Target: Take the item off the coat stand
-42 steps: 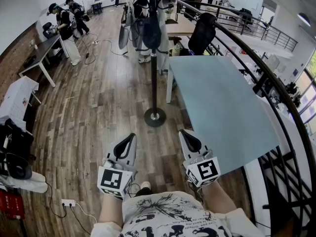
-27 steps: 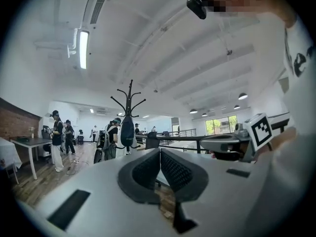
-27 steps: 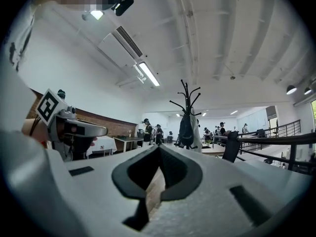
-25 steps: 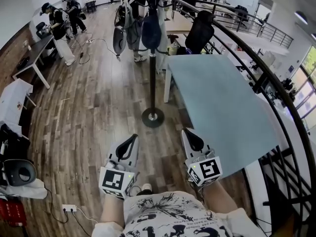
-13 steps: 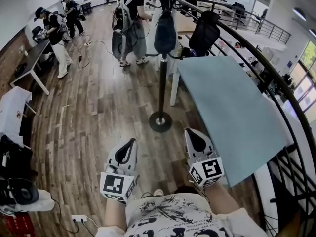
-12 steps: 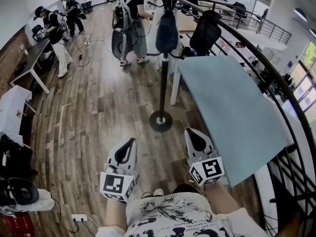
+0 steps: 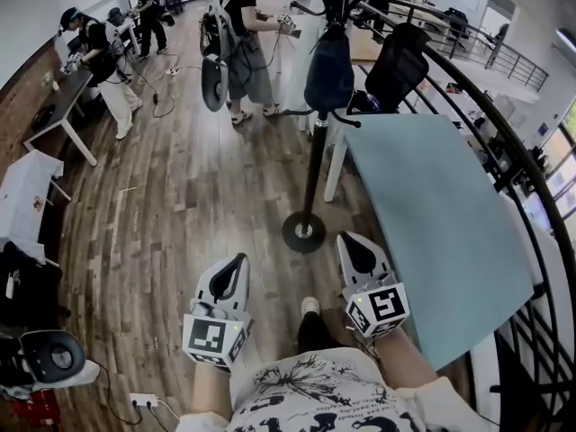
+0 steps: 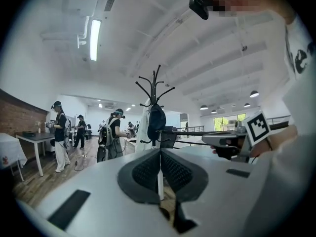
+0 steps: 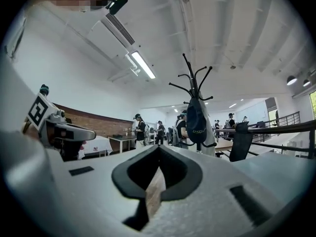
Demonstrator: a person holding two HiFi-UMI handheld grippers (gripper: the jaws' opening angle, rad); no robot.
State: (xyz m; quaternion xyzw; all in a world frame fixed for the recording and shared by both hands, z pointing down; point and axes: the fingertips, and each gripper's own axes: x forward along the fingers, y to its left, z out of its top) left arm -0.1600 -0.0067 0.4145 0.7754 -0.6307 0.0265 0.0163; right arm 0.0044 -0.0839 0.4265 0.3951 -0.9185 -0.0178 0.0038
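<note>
Both claws empty, jaws pressed together: left gripper & right gripper held low in front of the person, well short of the coat stand. Dark bag hangs high on the stand's pole. Stand's round base sits on wood floor just ahead. Table edge close on stand's right, railing beyond it. Open floor to the left; other people far back.

Wood floor w/ coat stand; dark bag on stand.
</note>
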